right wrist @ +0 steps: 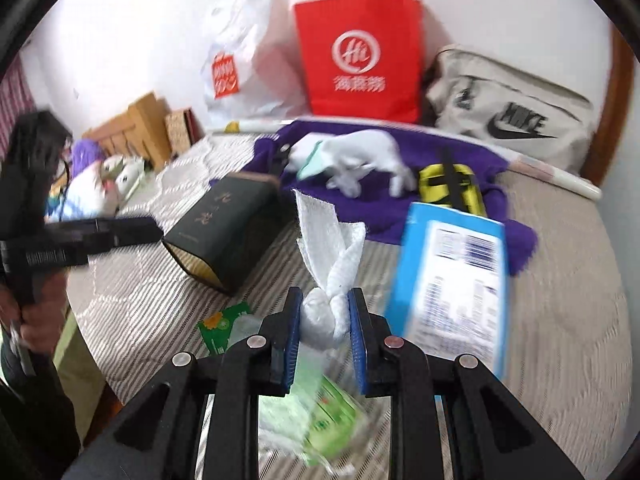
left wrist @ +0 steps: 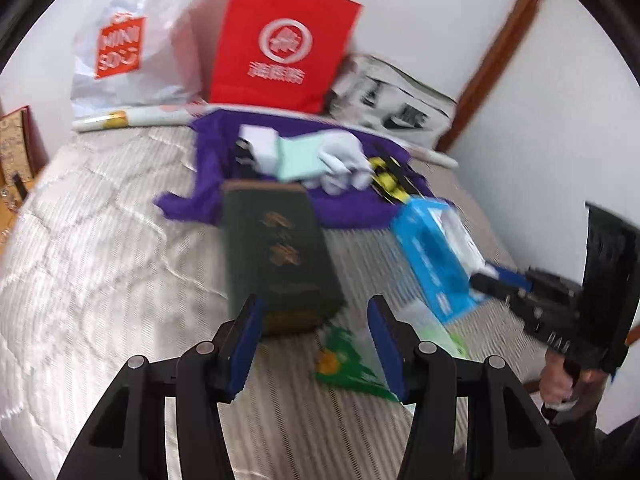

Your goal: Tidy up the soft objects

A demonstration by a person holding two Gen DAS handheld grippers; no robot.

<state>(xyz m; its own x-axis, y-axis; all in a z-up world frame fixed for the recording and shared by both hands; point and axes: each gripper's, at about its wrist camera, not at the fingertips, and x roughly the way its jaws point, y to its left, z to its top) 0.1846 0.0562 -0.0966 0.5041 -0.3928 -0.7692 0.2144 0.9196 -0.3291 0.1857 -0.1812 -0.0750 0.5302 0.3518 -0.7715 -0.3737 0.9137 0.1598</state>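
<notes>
Gripping now: the right gripper [right wrist: 325,312] is pinching a bunched white tissue [right wrist: 334,248], its blue pads pressing on the wad from both sides.
Tissue's place: it is sticking up just beside the blue tissue box [right wrist: 448,276], which is tilting on the bed [right wrist: 560,320], in front of the purple cloth [right wrist: 440,152].
Left gripper: the left gripper [left wrist: 314,332] is hovering with its jaws spread and nothing between them, just in front of the dark green box [left wrist: 276,256].
Other soft things: a pale toy [right wrist: 360,156] is lying on the purple cloth, and a green packet [right wrist: 316,408] is lying under the right gripper.
Step in hand: judging by the grip, the person is handling the loose tissue, either pulling it free or tidying it back; which one is not showing.
Next move: likely calling for a steady hold while carrying the tissue to one spot, with the spread left gripper bracing the blue tissue box.
</notes>
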